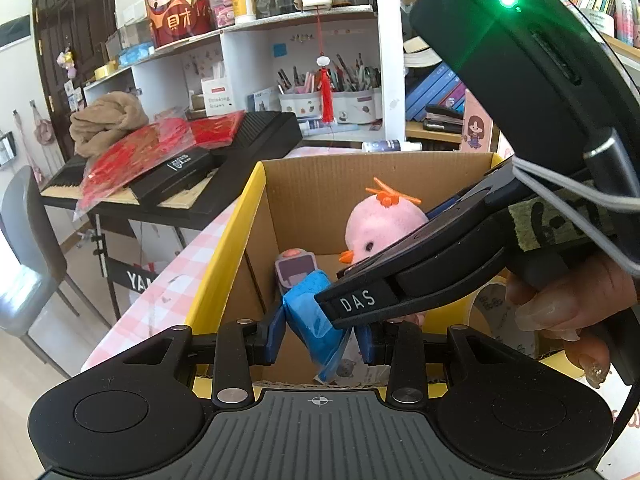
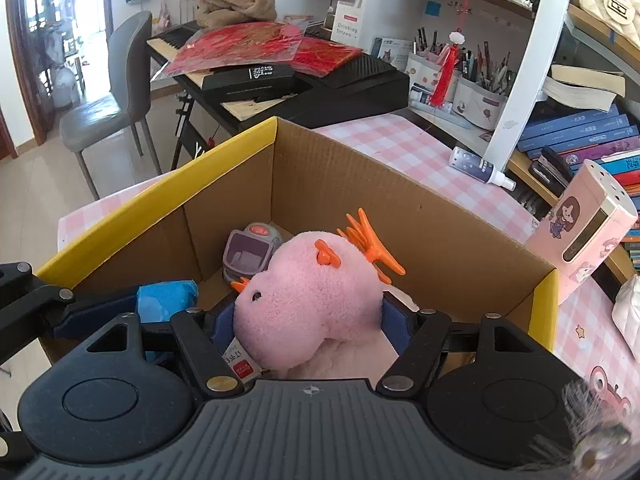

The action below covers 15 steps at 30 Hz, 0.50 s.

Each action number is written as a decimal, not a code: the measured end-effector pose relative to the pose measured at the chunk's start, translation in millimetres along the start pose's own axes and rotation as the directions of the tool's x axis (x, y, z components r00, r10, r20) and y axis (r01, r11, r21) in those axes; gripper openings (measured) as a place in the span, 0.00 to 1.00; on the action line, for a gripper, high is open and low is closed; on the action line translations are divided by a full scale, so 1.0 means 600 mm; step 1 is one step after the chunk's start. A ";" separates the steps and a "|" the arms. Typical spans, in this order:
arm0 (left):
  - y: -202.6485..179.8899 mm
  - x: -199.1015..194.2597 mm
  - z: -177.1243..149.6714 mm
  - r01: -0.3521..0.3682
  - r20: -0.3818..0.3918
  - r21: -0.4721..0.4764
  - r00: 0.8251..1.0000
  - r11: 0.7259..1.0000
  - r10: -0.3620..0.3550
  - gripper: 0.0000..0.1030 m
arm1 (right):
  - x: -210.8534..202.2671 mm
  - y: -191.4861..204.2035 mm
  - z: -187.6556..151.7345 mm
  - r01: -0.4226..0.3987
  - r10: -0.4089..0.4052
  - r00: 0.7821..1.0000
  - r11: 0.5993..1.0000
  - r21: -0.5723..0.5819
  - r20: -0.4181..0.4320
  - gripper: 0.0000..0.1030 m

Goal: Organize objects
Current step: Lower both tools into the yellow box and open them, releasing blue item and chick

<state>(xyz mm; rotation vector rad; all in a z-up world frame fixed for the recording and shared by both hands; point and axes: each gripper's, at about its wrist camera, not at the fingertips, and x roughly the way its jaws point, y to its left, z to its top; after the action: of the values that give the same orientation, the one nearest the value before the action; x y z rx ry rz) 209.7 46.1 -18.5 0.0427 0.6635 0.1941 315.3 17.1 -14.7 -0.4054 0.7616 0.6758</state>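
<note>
- Nearest the lens, the left gripper (image 1: 320, 340) clamps its blue pads on a crinkled blue plastic packet (image 1: 316, 320), held above the open box; the packet's long axis runs steeply, from upper left down to lower right in the left wrist view.
- The right gripper (image 2: 306, 328) squeezes a fluffy pink plush chick (image 2: 304, 300) between its blue pads, over the box's near side. The toy has an orange beak, a small black eye and orange felt tufts; its beak points left in the right wrist view, tufts up and to the right.
- Seen from the left wrist, the right gripper's black body crosses in front of the chick and hides its lower half; a hand (image 1: 572, 304) wraps the handle.
- Deeper in the brown corrugated cardboard box with yellow rim (image 2: 160, 196) lies a small grey-purple toy with a pink button (image 2: 250, 254), near the far corner.
- The box sits on a pink-and-white checked tablecloth (image 2: 400, 148); a pink cartoon-printed dispenser (image 2: 588, 236) stands just beside its right wall, a small spray bottle (image 2: 480, 168) lies beyond.
- Farther back: a black keyboard (image 2: 320, 96) stacked with red packets, white shelves with pen pots, a grey chair (image 2: 112, 92).
</note>
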 end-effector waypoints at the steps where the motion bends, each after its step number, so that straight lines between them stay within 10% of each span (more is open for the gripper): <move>1: 0.000 0.000 0.000 0.000 -0.001 0.001 1.000 1.000 0.000 0.35 | 0.000 0.001 0.000 -0.001 0.001 1.000 1.000 -0.005 -0.003 0.68; 15: -0.002 -0.008 -0.003 0.013 -0.020 -0.015 1.000 1.000 -0.014 0.35 | -0.002 0.000 -0.004 -0.034 0.033 0.999 0.998 -0.044 -0.016 0.68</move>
<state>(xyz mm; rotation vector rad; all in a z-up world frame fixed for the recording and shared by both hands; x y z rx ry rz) 204.9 43.9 -17.3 0.0219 0.6817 0.1866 313.4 15.2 -15.2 -0.4391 0.7705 0.7224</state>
